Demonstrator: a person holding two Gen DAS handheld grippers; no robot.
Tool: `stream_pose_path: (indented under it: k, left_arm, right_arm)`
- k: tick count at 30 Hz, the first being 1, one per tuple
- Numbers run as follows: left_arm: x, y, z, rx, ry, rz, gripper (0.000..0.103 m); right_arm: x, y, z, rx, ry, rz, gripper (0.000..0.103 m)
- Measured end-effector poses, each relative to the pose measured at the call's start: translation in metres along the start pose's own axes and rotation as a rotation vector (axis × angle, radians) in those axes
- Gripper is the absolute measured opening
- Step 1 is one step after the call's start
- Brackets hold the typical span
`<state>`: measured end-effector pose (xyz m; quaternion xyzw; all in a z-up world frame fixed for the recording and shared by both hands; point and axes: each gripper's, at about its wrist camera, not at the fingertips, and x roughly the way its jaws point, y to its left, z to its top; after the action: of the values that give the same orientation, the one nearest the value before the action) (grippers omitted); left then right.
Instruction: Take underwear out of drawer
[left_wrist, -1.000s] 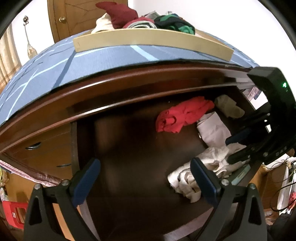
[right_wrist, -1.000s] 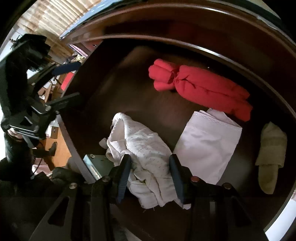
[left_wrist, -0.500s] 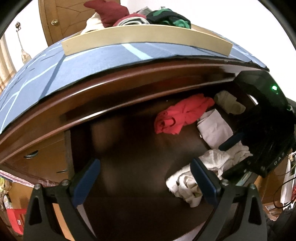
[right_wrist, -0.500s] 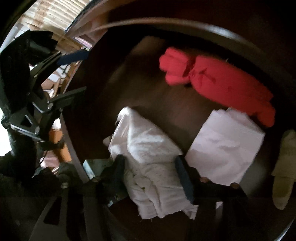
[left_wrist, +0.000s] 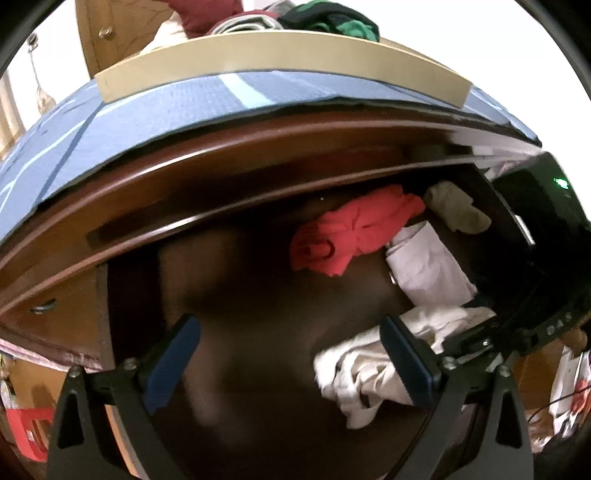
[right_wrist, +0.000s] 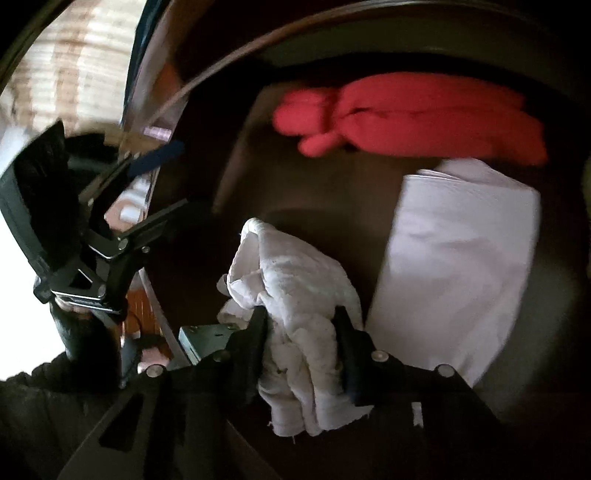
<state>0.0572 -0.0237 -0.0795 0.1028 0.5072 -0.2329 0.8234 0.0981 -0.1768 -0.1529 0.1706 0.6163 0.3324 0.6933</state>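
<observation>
In the right wrist view, the right gripper (right_wrist: 299, 347) is seen at 6 o'clock. Its jaws have just been closing and are now clamped on the crumpled white cotton underwear (right_wrist: 295, 295), which is bunched between the two dark fingers (right_wrist: 255, 332) and lies near the front edge of the open dark wooden drawer (right_wrist: 314, 192). A folded pale lilac cloth (right_wrist: 454, 266) lies just beside the underwear at 3 o'clock. A rolled red garment (right_wrist: 406, 118) lies farther back at 12 o'clock. The left gripper (right_wrist: 162, 184) is seen at 9 o'clock, over the drawer's side.

In the left wrist view, the left gripper (left_wrist: 291, 358) is held over the bare drawer floor with its jaws spread wide and nothing between the blue pads (left_wrist: 173, 362). The white underwear (left_wrist: 369, 365) lies at 4 o'clock, partly behind the right-hand pad. An olive-beige sock-like item (left_wrist: 458, 210) lies at 2 o'clock, at the drawer's far corner. A blue patterned mat (left_wrist: 166, 122) covers the top, with a long pale wooden board (left_wrist: 280, 51) lying on it at 12 o'clock and piled clothes (left_wrist: 280, 18) behind the board.
</observation>
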Motion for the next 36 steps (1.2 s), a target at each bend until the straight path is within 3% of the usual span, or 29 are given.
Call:
stream_pose_path:
  k: [5, 10, 13, 19, 22, 25, 29, 31, 36]
  left_arm:
    - [0.009, -0.008, 0.001, -0.079, 0.014, -0.008, 0.099]
    - [0.011, -0.019, 0.004, -0.092, 0.019, 0.014, 0.099]
    - [0.011, -0.027, 0.006, -0.098, 0.043, -0.036, 0.099]
    - [0.003, -0.045, 0.007, -0.120, 0.053, -0.140, 0.099]
    - [-0.005, -0.046, 0.006, -0.127, 0.049, -0.149, 0.099]
    - [-0.012, -0.032, 0.005, -0.139, 0.031, -0.061, 0.099]
    - [-0.017, -0.007, -0.002, -0.192, 0.049, 0.022, 0.099]
    - [-0.016, -0.001, -0.001, -0.213, 0.056, 0.013, 0.099]
    - [-0.010, -0.014, 0.007, -0.177, 0.062, 0.000, 0.099]
  right_arm:
    - [-0.035, -0.007, -0.021, 0.035, -0.148, 0.020, 0.036]
    - [-0.085, -0.028, -0.044, 0.097, -0.304, 0.039, 0.035]
    - [-0.103, -0.037, -0.053, 0.138, -0.386, 0.010, 0.035]
    - [-0.109, -0.058, -0.068, 0.281, -0.508, 0.110, 0.035]
    - [-0.091, -0.057, -0.067, 0.328, -0.541, 0.224, 0.035]
    - [-0.065, -0.032, -0.053, 0.287, -0.540, 0.199, 0.036]
    - [-0.040, -0.011, -0.036, 0.253, -0.484, 0.269, 0.047]
    - [-0.040, -0.003, -0.030, 0.224, -0.486, 0.237, 0.049]
    - [-0.083, -0.009, -0.039, 0.180, -0.559, 0.073, 0.055]
